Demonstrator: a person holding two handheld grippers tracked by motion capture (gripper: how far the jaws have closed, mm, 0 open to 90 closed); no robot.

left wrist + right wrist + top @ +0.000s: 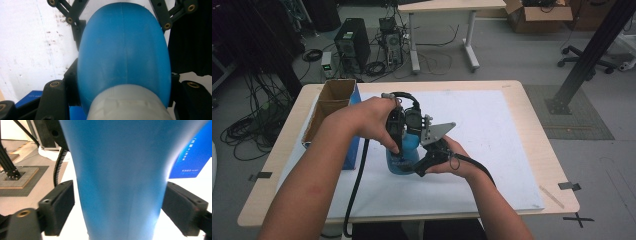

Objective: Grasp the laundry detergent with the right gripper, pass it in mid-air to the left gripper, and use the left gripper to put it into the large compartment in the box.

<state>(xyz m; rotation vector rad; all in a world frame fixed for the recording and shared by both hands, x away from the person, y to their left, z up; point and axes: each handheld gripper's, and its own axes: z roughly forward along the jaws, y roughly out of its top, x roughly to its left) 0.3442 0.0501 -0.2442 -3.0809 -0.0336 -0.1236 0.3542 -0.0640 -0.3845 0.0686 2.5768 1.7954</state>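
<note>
I had both claws on a blue bottle (404,155) that stood upright on the white sheet (492,125) covering the worktop (532,100), a little toward my side of its middle. My left claw (401,131) came down on the bottle from above, and in the left gripper view its black jaws sat tight against either flank of the rounded blue shoulder (123,50), with the pale neck (128,105) directly below the camera, so that claw was clamped on the bottle. My right claw (424,162) reached in from the right, low down, its grey three-cornered plate (437,132) tilted up beside my left hand (374,120). In the right gripper view the bottle's body (120,180) stood between the two pads; the right-hand pad (183,206) touched the blue wall and the left-hand pad (60,206) lay just beside it, but I could not tell whether it pressed. To the left of my left claw stood an open cardboard box (329,107) with a blue side, touching the sheet's edge. My right hand (459,162) rested near the bottle's base.
</note>
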